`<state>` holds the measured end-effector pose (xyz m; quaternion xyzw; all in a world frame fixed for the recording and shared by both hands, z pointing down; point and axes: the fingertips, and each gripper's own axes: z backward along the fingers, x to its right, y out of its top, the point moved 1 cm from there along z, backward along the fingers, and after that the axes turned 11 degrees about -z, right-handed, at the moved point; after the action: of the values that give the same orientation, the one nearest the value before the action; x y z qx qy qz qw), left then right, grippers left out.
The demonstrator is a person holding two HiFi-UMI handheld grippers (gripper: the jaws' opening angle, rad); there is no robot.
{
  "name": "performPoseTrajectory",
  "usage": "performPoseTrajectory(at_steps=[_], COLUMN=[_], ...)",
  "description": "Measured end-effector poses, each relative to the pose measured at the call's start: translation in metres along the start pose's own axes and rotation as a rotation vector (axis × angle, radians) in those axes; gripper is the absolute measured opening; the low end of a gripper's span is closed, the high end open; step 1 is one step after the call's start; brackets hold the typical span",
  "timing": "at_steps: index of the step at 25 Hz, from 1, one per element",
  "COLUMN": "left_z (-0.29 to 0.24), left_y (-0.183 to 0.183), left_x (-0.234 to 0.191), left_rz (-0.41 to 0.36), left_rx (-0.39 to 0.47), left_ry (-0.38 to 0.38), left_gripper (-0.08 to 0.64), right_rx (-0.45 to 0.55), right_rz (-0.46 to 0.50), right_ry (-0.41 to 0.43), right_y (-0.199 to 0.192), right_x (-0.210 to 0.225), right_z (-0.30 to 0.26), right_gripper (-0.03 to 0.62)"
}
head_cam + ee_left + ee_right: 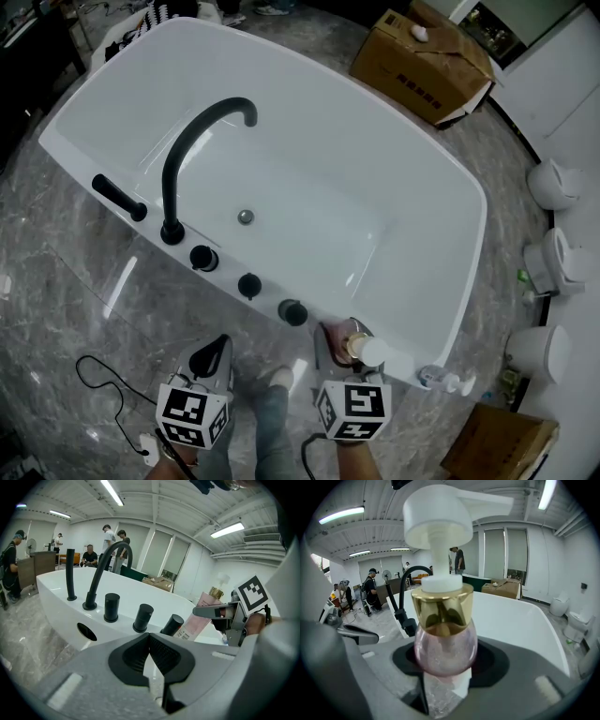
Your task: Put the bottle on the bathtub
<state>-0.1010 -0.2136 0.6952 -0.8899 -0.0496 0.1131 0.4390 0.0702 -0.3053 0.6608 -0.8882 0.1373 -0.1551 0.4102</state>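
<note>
A pink bottle (349,343) with a gold collar and white pump head leans over the near rim of the white bathtub (472,267), and my right gripper (351,351) is shut on it. In the right gripper view the bottle (443,634) fills the centre between the jaws, pump pointing up and to the right. From the left gripper view the same bottle (200,617) tilts beside the black knobs (143,617). My left gripper (221,343) hangs just outside the tub's near rim, its jaws (149,645) shut on nothing.
A black arched faucet (192,150) and a hand shower (119,198) stand on the near rim. A small white pump dispenser (448,380) sits on the rim's right end. Cardboard boxes (422,61), toilets (555,184) and a floor cable (101,377) surround the tub. People stand far behind.
</note>
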Motion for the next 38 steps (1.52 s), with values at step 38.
performPoseTrajectory(at_steps=[38], left_z=[0.044], left_y=[0.031], left_x=[0.003], left_rz=[-0.056], left_rx=[0.035], left_ry=[-0.023], left_gripper=[-0.005], right_rx=[0.079], right_rz=[-0.124], right_ry=[-0.011], right_y=[-0.008], right_x=[0.0], right_z=[0.044], right_gripper=[0.261])
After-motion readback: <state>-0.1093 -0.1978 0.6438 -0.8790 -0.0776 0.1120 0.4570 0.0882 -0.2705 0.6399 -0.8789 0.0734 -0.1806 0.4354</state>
